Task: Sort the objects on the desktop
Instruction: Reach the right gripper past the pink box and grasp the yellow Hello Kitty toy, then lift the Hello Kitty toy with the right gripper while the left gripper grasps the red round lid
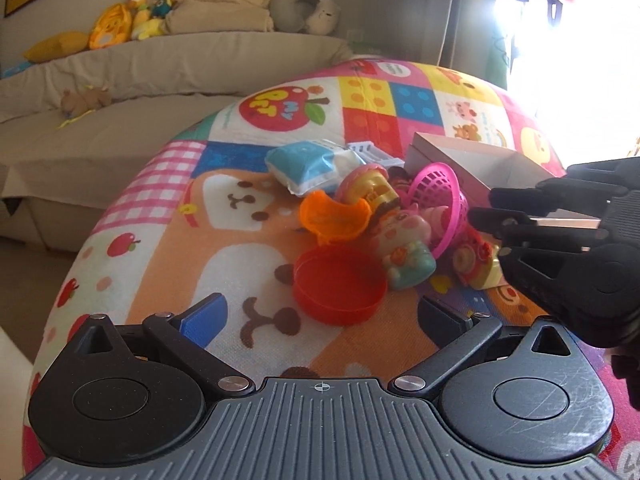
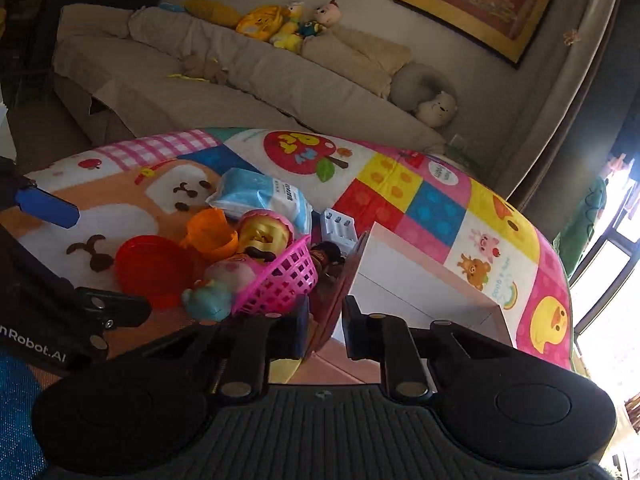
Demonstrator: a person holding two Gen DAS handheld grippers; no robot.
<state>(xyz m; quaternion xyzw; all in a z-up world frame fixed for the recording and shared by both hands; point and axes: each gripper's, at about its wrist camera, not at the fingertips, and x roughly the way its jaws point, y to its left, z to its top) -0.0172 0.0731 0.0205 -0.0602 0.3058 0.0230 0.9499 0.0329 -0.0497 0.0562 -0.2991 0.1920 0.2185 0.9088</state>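
Gaping wide, left hand-held gripper (image 1: 320, 312) faces a round glossy red plastic lid (image 1: 338, 286); right (image 2: 325, 330) nearly closed.

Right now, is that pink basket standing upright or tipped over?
Tipped over. The pink basket lies on its side among the toys, its open mouth facing sideways rather than up.

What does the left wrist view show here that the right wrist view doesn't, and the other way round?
Only the left wrist view shows the left gripper with jaws wide open over the red lid, and the right gripper from the side.

Only the right wrist view shows the right gripper nearly shut at the edge of the white box; whether it grips it is unclear.

Both show the pink basket, orange cup and blue pack.
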